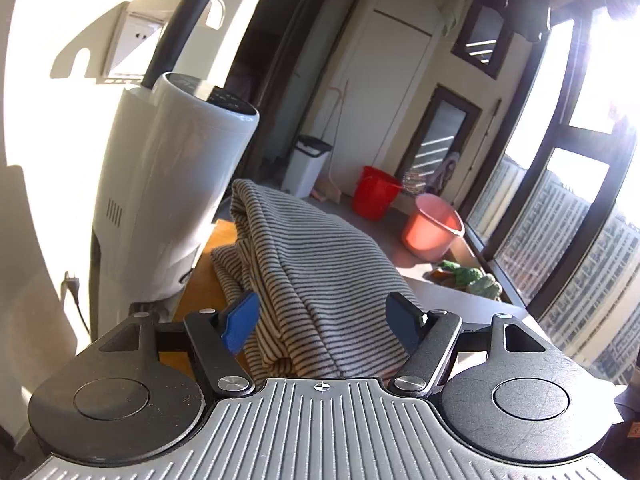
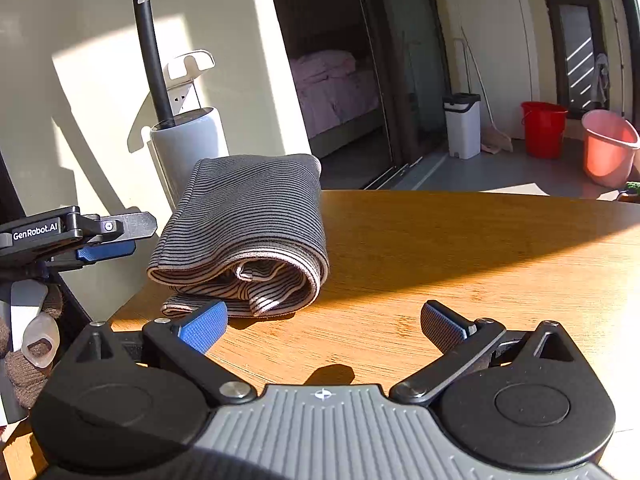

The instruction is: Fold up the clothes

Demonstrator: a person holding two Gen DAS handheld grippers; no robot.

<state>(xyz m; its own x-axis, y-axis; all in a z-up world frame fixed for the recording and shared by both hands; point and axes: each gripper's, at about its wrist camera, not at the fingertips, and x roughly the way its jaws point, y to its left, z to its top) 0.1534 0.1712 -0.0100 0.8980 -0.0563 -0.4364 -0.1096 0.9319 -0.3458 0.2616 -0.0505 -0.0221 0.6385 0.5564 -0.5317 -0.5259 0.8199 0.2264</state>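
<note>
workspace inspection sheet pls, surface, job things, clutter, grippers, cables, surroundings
surface: wooden table, part sunlit, part in shadow.
job's things: striped garment folded into a bundle near the table's edge.
clutter: nothing seen on the table besides the garment.
grippers: left gripper open, garment between its fingers, pads not pressing; right gripper open over bare wood.
cables: black cord and plug by the wall.
surroundings: white appliance, red bucket, pink bucket, white bin.

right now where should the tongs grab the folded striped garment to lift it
Probably the rolled, folded edge of the striped garment nearest the right tongs, coming in level from the front: there the layers stack thick on the table, so one pinch likely catches them all.
</note>
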